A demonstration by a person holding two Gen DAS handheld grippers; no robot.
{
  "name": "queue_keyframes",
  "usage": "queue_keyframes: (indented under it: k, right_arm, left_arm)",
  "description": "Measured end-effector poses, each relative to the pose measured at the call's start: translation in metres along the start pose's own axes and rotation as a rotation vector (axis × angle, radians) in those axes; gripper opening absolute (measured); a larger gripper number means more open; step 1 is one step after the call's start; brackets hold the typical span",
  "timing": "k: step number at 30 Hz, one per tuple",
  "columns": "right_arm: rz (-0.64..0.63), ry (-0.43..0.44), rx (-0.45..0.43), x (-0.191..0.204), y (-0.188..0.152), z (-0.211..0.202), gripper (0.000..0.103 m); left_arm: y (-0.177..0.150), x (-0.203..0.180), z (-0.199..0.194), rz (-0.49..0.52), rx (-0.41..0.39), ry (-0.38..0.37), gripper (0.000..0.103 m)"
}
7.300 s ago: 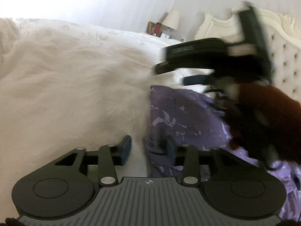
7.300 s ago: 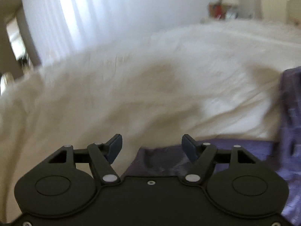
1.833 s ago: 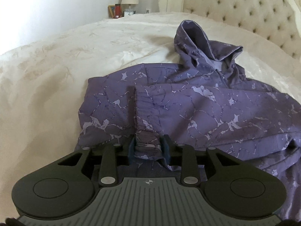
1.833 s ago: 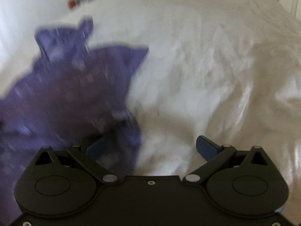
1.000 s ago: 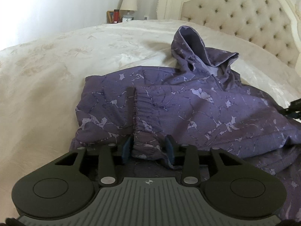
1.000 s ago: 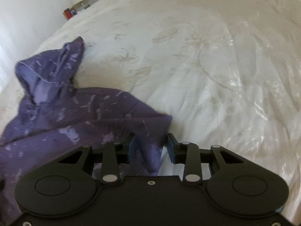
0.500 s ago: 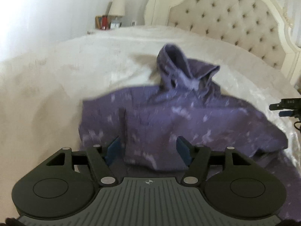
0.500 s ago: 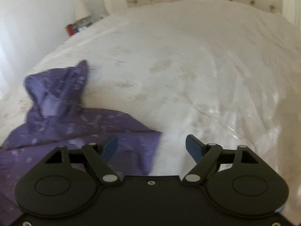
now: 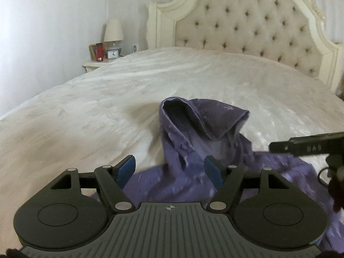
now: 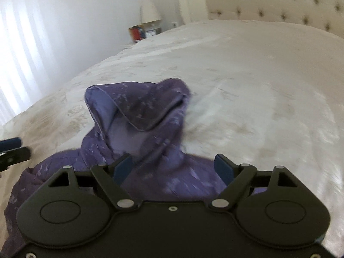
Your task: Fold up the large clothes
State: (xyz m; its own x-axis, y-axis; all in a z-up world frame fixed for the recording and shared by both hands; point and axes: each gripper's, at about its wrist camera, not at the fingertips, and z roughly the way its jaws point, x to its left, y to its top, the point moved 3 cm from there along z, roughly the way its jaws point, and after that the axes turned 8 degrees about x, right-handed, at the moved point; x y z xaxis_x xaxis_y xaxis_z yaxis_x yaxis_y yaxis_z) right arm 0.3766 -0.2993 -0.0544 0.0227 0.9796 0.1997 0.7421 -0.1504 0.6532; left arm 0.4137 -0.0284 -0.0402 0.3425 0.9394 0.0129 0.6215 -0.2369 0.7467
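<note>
Between the spread jaws of both the left gripper [image 9: 169,168] and the right gripper [image 10: 173,167], nothing held; purple hoodie [image 9: 185,185] directly ahead on bed [image 9: 86,107], hood [image 10: 137,109] upright. Likely next: grip hood, fold down.

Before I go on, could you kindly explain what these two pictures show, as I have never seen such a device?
A person holds one two-finger gripper in each hand, each with a camera looking along its fingers. One picture comes from the left gripper, the other from the right gripper. Both are open and hold nothing. A purple hoodie lies on a white bed, its hood standing up. Behind are a headboard and a lamp.
</note>
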Motion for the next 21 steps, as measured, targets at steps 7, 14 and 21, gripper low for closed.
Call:
queue_keyframes:
  k: [7,14,21]
  right_arm:
    - [-0.089,-0.026,-0.011,0.017,0.019,0.043,0.085]
    - [-0.088,-0.044,0.019,0.015,0.034,0.082,0.085]
    - [-0.138,-0.089,0.041,0.005,0.041,0.098,0.085]
  left_arm:
    - [0.023,-0.005,0.058,0.004,0.006,0.039,0.069]
    - [0.041,0.000,0.108,0.019,0.024,0.104,0.069]
    - [0.055,0.021,0.131,-0.019,0.019,0.180,0.069]
